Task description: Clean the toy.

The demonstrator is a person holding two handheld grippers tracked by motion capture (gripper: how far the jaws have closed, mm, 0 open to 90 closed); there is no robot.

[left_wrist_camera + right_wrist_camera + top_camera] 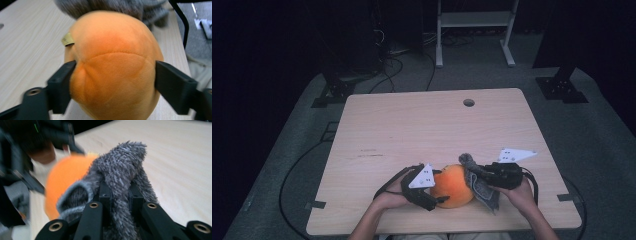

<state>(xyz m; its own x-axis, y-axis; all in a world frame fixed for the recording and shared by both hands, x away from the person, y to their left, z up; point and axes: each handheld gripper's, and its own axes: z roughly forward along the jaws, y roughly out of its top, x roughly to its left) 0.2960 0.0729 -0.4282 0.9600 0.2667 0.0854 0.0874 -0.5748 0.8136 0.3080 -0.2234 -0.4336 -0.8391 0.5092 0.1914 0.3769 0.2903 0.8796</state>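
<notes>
Left gripper (432, 192) jaws clamp orange plush ball (453, 186); right gripper (117, 202) jaws pinch grey fuzzy cloth (120, 170) at bench (412, 125) front edge. Risk: soft plush squirts free; cloth slips.

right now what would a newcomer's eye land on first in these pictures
The bright orange plush at the near edge of the table draws the eye first, clamped at its sides by the left tool. Next comes the shaggy grey cloth pinched in the right tool, pressed against the plush's right side.
</notes>
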